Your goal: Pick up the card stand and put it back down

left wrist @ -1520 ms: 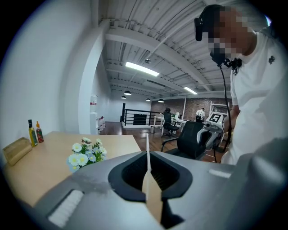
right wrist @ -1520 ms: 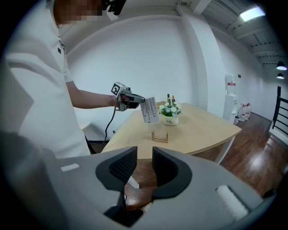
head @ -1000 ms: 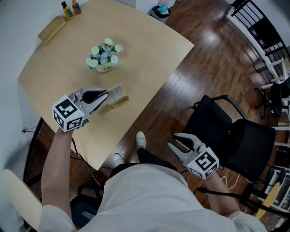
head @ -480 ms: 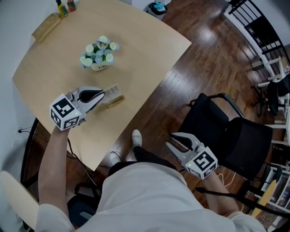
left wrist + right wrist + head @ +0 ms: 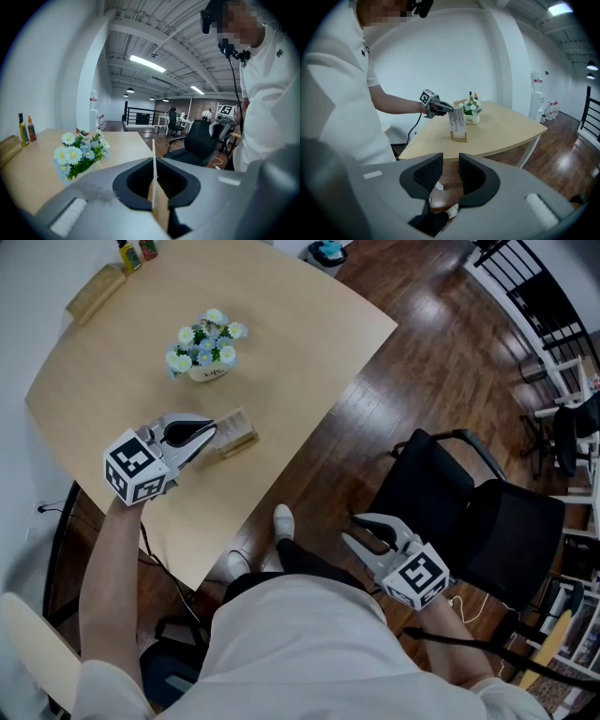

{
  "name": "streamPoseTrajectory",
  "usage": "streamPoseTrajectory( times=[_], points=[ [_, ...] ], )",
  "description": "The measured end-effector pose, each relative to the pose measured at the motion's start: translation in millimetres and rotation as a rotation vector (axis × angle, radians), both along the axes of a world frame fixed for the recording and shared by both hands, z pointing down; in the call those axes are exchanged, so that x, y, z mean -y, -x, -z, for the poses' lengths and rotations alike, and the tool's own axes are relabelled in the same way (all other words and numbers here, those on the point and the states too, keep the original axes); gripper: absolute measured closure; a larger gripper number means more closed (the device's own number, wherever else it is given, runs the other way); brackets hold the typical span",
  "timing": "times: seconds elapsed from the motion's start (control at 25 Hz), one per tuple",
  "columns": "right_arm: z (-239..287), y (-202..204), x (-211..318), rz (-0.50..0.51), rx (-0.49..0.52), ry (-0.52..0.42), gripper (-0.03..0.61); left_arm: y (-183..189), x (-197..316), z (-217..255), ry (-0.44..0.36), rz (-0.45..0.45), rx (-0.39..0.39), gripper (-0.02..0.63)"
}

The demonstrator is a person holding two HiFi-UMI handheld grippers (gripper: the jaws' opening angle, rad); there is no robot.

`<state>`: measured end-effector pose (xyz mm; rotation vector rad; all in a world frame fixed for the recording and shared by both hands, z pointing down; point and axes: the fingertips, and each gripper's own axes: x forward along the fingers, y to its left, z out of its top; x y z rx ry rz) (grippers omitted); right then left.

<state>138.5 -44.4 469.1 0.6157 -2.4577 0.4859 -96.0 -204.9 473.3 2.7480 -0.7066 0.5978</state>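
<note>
On the worktop [image 5: 281, 352], near its front half, sits the card stand [image 5: 236, 435]. The left gripper [image 5: 211, 435] is on it from the side. Left jaws are pinched nearly together on the thin upright card [image 5: 153, 164], which runs edge-on between the pads. In the right gripper view the wooden base [image 5: 458, 136] looks to be resting on the worktop, though I can't rule out a small gap underneath. The right gripper [image 5: 361, 538] is well apart, off the worktop and over the floor beside the chair [image 5: 469, 512]. Its jaws are slightly spread with nothing between them.

Risks from here, as judgement:
- The grip is on the card, not the base. The card may only sit in a slot, so a lift could pull it out and leave the base behind.
- The pinch is high and the base heavy, so the stand may swing or twist between the pads. It could then land tilted and tip over.
- Thin card could bend or slip if the squeeze is uneven.
- The flower pot [image 5: 204, 346] stands near, further back. A forward swing of the arm could knock it.
- Release before the base is flat would topple the stand. The worktop edge is not close, so a fall to the floor looks unlikely.
</note>
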Motion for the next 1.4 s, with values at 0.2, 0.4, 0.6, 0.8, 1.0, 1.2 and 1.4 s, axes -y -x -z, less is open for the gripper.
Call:
streamPoseTrajectory(
  times=[0.2,0.4,0.6,0.8,1.0,1.2,1.4],
  points=[
    [-0.6,-0.1,-1.7,0.000,0.004,0.002,0.468,1.7,-0.5,-2.6,0.004,0.015,0.002,0.597],
    [-1.6,-0.7,-4.4,0.005,0.003,0.000,0.468,-1.2,-1.0,-8.0,0.009,0.019,0.013,0.597],
    [-1.5,-2.3,-4.7,0.004,-0.001,0.005,0.468,-3.3,-0.1,-18.3,0.021,0.019,0.027,0.597],
    [-4.0,-7.1,-4.9,0.000,-0.009,0.013,0.468,-6.1,-0.4,-31.2,0.035,0.016,0.037,0.597],
    [-7.3,-7.1,-4.4,0.008,-0.013,0.019,0.468,-7.1,1.1,-43.9,0.046,0.013,0.046,0.596],
    [-10.1,-7.8,-3.0,0.009,-0.011,0.020,0.468,-6.9,1.1,-51.4,0.053,0.008,0.047,0.595],
    [-10.3,-9.5,-4.7,0.018,-0.015,0.022,0.468,-7.0,-0.5,-53.6,0.050,0.008,0.059,0.594]
  ],
)
